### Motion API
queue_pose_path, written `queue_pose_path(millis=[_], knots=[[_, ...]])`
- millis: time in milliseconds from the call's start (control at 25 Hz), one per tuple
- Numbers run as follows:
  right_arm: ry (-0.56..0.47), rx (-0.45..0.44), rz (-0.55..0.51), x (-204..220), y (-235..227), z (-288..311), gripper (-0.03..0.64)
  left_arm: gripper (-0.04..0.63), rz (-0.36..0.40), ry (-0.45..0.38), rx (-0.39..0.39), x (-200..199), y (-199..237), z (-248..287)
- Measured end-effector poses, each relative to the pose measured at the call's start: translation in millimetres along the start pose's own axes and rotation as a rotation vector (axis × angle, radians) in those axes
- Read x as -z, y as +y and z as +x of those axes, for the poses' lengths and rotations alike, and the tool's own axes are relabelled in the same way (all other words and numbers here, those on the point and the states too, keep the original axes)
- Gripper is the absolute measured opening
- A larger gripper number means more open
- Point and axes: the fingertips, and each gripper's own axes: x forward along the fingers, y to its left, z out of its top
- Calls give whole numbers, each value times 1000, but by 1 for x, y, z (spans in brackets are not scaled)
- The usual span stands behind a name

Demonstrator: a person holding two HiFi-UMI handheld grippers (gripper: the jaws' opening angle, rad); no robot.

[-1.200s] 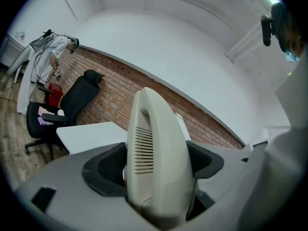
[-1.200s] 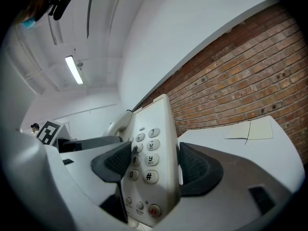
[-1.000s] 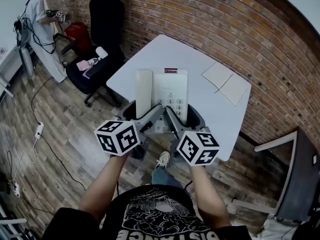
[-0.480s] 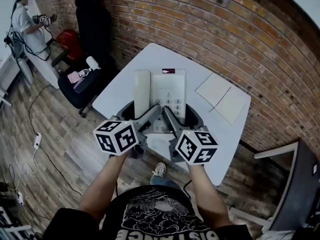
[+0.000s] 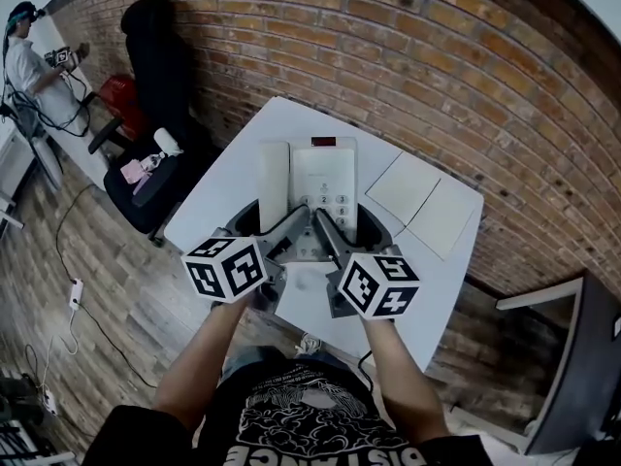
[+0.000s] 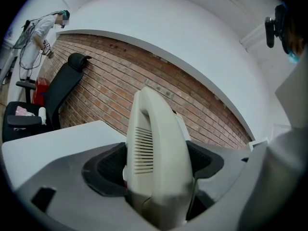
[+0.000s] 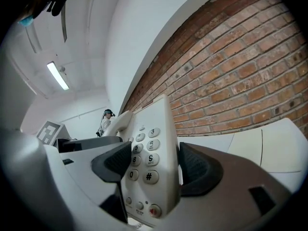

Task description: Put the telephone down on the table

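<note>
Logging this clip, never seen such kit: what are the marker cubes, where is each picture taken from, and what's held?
No robot: a person holds two hand-held grippers, and the marker cubes are part of those. One picture is from a camera on the person's head, looking down. The other two are from cameras riding on each hand-held gripper, looking along its jaws. The left hand-held gripper is shut on the handset side of a white phone; the right hand-held gripper is shut on its keypad side. The phone is over a white table, where two flat white sheets lie. Whether it touches the table cannot be told.
</note>
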Motion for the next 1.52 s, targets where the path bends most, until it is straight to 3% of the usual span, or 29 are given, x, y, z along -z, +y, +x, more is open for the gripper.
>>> queue_pose_path(millis=[560, 1000, 1520], knots=[[-8, 92, 68, 1, -41, 40, 311, 387, 16, 97, 58, -3, 26, 59], [-29, 296, 144, 15, -67, 112, 311, 387, 13, 261, 202, -13, 93, 125], [17, 509, 260, 63, -106, 155, 311, 387, -37, 476, 323, 27, 148, 183]])
